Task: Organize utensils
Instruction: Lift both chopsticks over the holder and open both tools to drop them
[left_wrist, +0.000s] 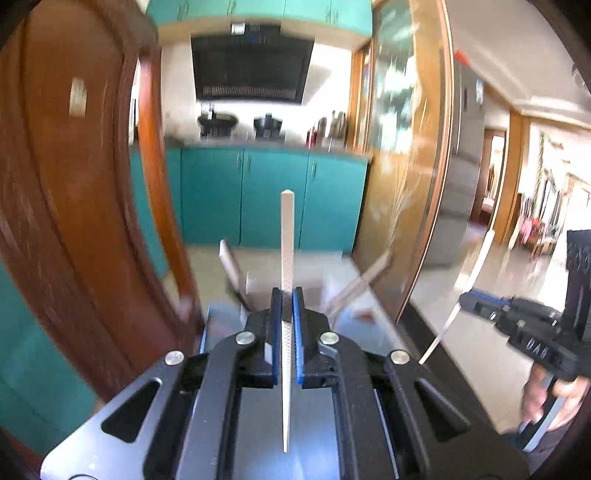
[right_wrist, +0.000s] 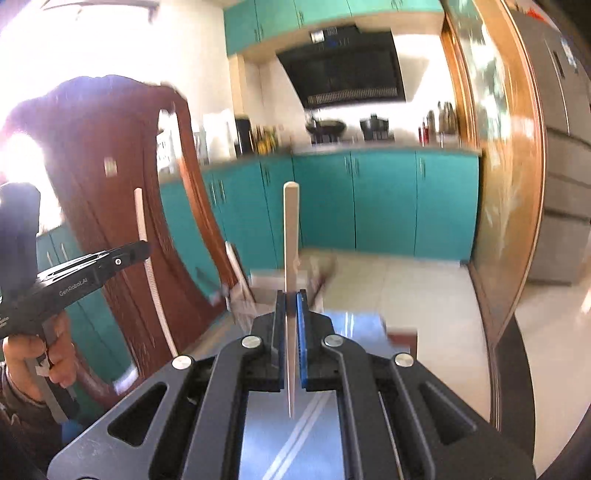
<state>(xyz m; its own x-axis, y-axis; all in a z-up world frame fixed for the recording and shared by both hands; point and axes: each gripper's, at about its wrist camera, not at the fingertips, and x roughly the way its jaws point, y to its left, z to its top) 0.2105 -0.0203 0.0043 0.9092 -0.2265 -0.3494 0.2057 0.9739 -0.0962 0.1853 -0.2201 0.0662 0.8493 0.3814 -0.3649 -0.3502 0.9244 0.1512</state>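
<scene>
My left gripper is shut on a pale textured chopstick that stands upright between the blue pads, raised in the air. My right gripper is shut on a second pale chopstick, also upright. The right gripper with its chopstick also shows at the right of the left wrist view. The left gripper with its chopstick shows at the left of the right wrist view. A blurred pale box-like holder sits below and ahead of both grippers; it also shows in the right wrist view.
A brown wooden chair back stands close on the left. Teal kitchen cabinets and a stove with pots lie ahead. A wood-framed glass door and a grey fridge are on the right. The view is motion-blurred.
</scene>
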